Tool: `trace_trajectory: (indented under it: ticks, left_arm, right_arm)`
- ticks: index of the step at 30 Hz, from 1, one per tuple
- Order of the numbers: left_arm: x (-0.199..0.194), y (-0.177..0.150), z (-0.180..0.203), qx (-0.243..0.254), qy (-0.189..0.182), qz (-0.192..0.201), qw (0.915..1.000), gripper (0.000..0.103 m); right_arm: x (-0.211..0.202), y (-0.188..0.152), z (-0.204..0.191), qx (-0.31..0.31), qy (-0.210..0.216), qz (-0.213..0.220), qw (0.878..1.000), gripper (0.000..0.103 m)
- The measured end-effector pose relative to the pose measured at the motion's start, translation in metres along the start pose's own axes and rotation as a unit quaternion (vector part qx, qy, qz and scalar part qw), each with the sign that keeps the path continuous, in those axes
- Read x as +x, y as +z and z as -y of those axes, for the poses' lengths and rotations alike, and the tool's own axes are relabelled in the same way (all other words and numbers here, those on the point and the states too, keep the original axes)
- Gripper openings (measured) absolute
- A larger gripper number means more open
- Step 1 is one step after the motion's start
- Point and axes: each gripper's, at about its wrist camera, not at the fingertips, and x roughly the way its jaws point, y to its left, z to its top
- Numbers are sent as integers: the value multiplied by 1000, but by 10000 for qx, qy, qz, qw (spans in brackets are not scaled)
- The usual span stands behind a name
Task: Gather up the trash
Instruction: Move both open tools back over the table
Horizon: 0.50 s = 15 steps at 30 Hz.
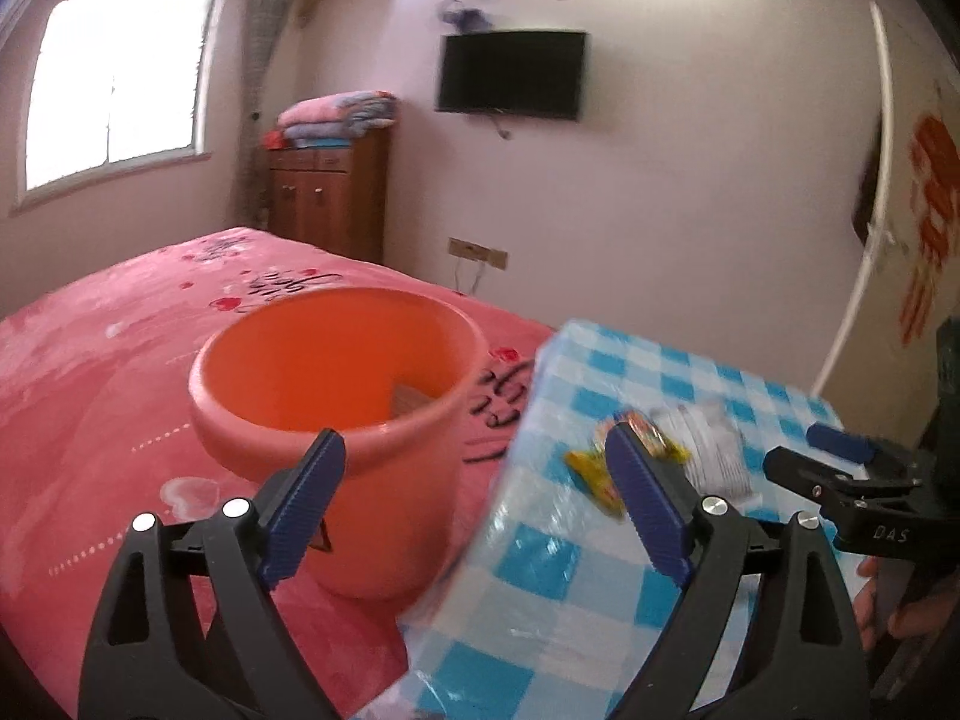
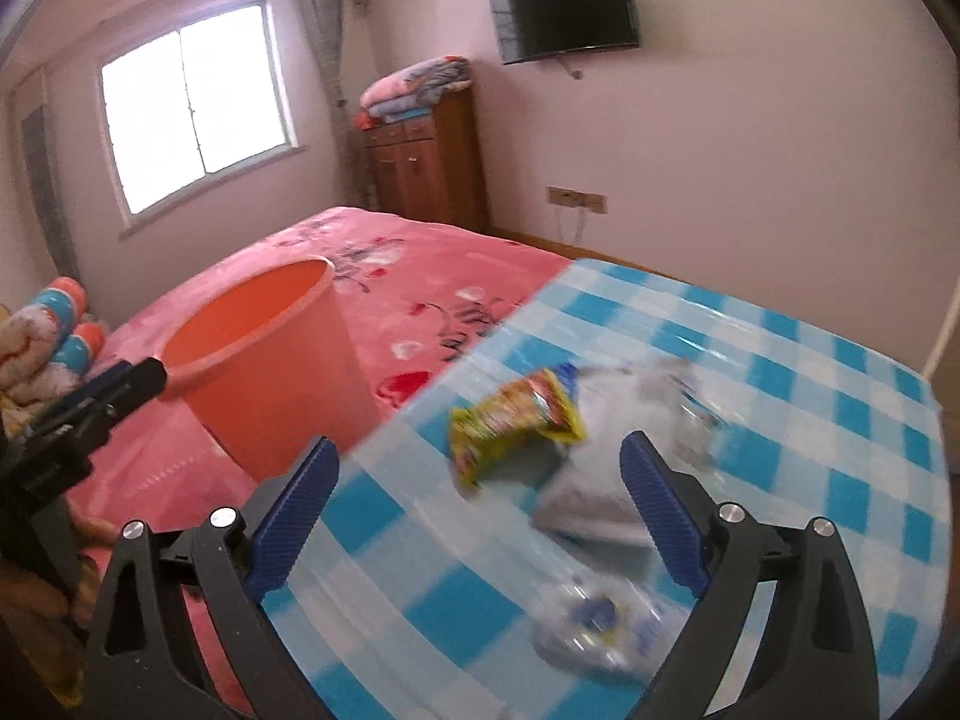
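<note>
Landmark for all positions: the orange bin [image 2: 264,360].

Right gripper [image 2: 480,510]: your fingers are spread wide, nothing between them. You hold it low over the blue-checked tablecloth [image 2: 750,360], to the right of the bin, aimed at the litter, presumably to line up a pick.

Nearest to that gripper, right of the bin and closest to you: a crumpled clear plastic wrapper [image 2: 591,630] with blue print, blurred. Just beyond it lies a grey, flat piece [image 2: 588,516], possibly a bag; too smeared to name. Beyond that, and nearer the bin, sits the yellow snack wrapper [image 2: 516,420], flat on the cloth. Farther right, a second clear film [image 2: 690,396], indistinct.

Left gripper [image 1: 474,498]: fingers also wide apart and empty. It straddles the gap between the bin's near wall and the table edge, so it looks staged to take a drop over the rim or steady the bin; judgement only.

The bin stands upright on the pink bedspread [image 1: 90,390], just beside the tablecloth edge, probably set there so each transfer is short. Through its mouth, in the left wrist view, one brownish flat item [image 1: 411,402] rests inside; the rest of the interior is hidden.

Judgement: most trash lies uncollected on the table. The snack wrapper looks the easiest next target; thin film may slip from the pads.

Beyond the bin: wooden cabinet [image 1: 327,192] with folded blankets, wall-mounted TV [image 1: 510,73].
</note>
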Motion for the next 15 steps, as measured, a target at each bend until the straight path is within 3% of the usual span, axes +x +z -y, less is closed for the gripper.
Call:
trace_trajectory:
  ticks: [7,15]
  left_arm:
    - [-2,-28,31,122,-528,-409,9977,89]
    - [8,-66,64,9,-885,-890,9921,89]
  right_arm:
    - [-26,-42,24,125,-601,-69,9981,98]
    - [-42,-61,61,782,-843,-171,9932,98]
